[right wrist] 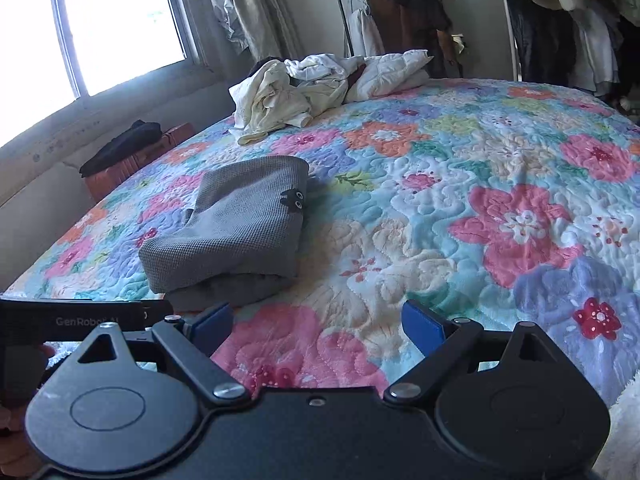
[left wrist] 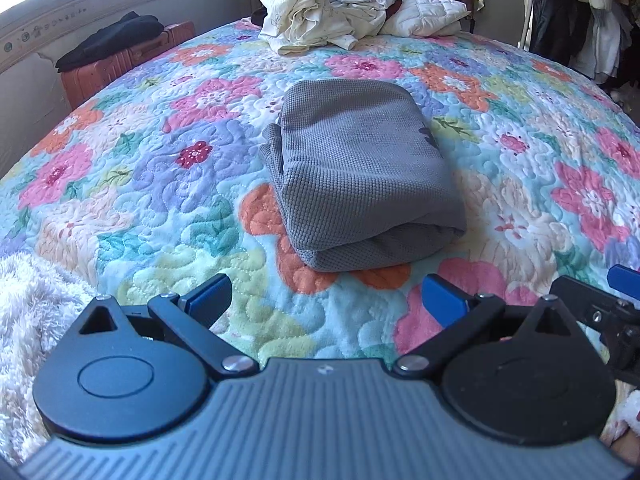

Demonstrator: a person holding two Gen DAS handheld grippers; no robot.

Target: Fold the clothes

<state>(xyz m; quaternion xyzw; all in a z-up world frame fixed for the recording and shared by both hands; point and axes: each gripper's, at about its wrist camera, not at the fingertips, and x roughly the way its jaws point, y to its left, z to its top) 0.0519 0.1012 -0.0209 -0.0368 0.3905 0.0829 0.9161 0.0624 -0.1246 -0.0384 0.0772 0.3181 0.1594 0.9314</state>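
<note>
A grey waffle-knit garment (left wrist: 360, 172) lies folded into a thick rectangle on the flowered quilt (left wrist: 160, 184); a small black cat print shows at its edge. It also shows in the right wrist view (right wrist: 236, 232), ahead and to the left. My left gripper (left wrist: 326, 298) is open and empty, just short of the garment's near edge. My right gripper (right wrist: 318, 324) is open and empty over the quilt (right wrist: 480, 200), to the right of the garment. A pile of unfolded cream and white clothes (left wrist: 340, 12) lies at the far side of the bed; it also shows in the right wrist view (right wrist: 312, 84).
An orange suitcase (left wrist: 120, 64) with a black garment on it stands by the wall under the window. Clothes racks (right wrist: 400, 12) with hanging clothes stand behind the bed. A fluffy white blanket (left wrist: 32, 320) lies at the near left corner.
</note>
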